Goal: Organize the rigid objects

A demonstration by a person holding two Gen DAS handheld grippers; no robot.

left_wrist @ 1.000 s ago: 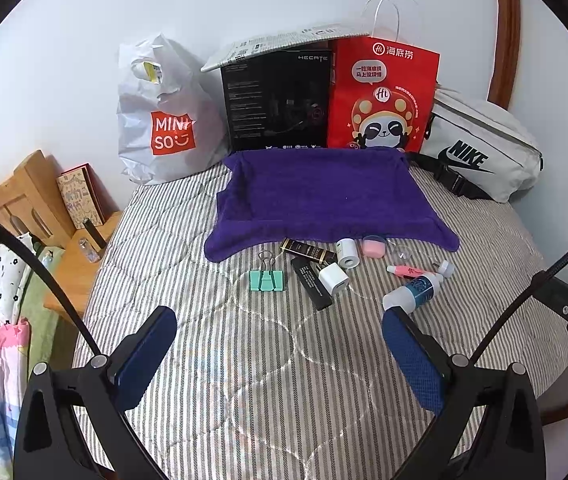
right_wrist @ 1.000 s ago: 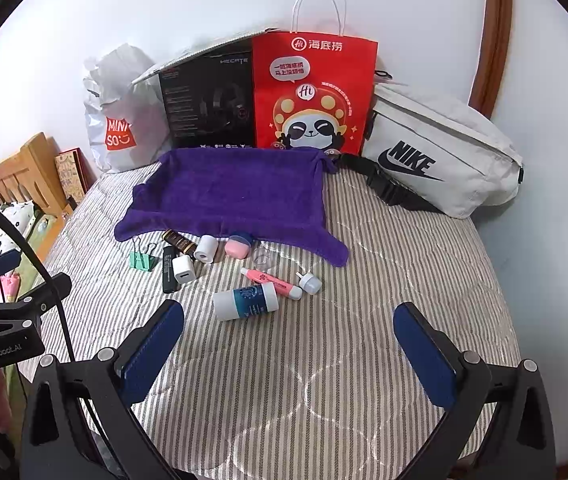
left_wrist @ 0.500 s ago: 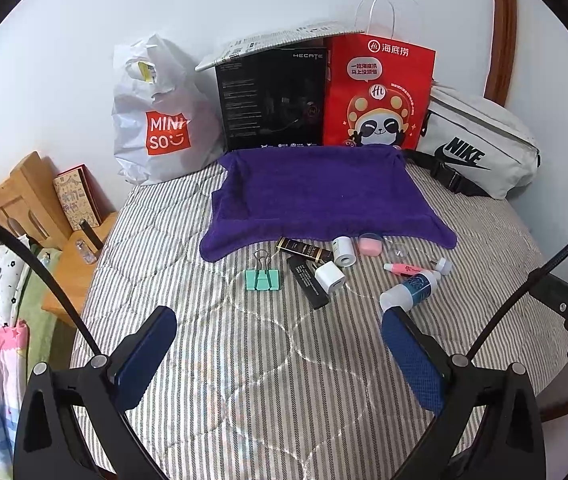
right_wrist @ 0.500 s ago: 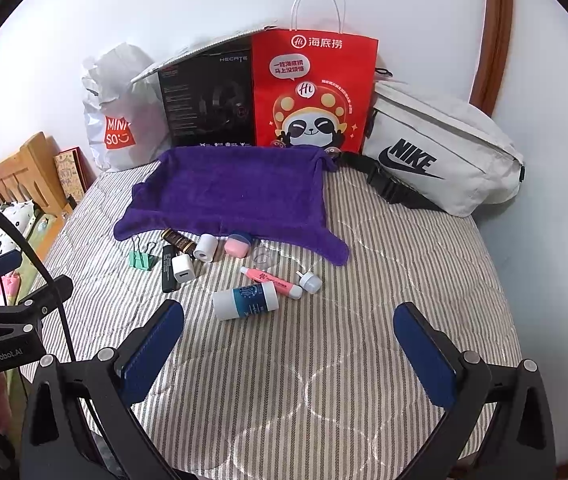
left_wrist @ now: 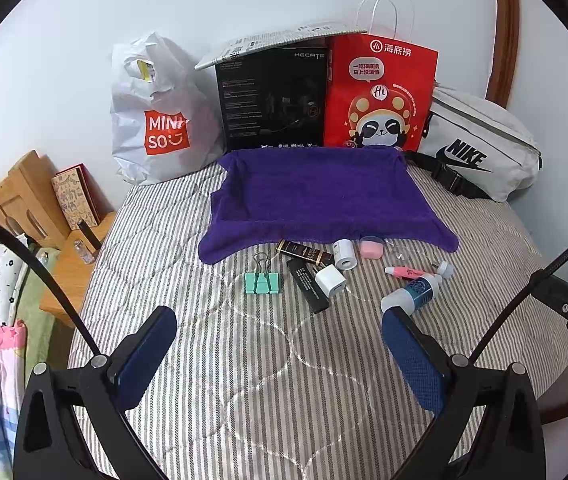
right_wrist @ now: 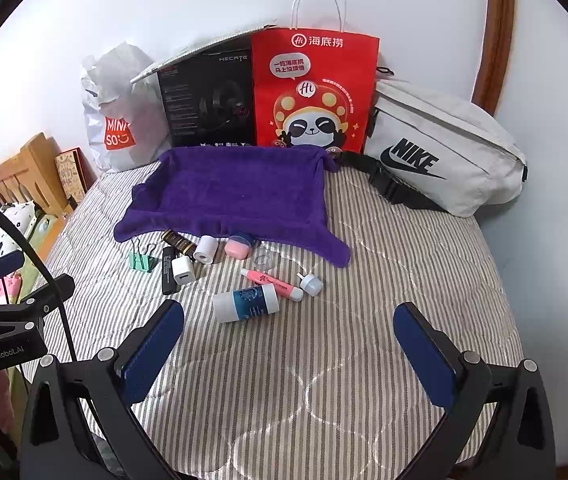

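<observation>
Both grippers hang spread wide and empty over the striped bed — left gripper (left_wrist: 278,344), right gripper (right_wrist: 288,340) — so I'd say nothing's been picked yet. The clutter sits along the purple towel's (right_wrist: 240,190) near edge: blue-label bottle (right_wrist: 246,302) at 12 o'clock from the right gripper, green binder clip (left_wrist: 262,282) at 12 from the left. Next it probably needs to drop onto that bottle and carry it to the towel.

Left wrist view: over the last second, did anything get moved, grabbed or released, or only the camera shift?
Only the view drifts slightly. The left gripper and right gripper stay open and empty above the bed; the green binder clip, white charger and blue-labelled bottle lie where they were, in front of the purple towel.
</observation>
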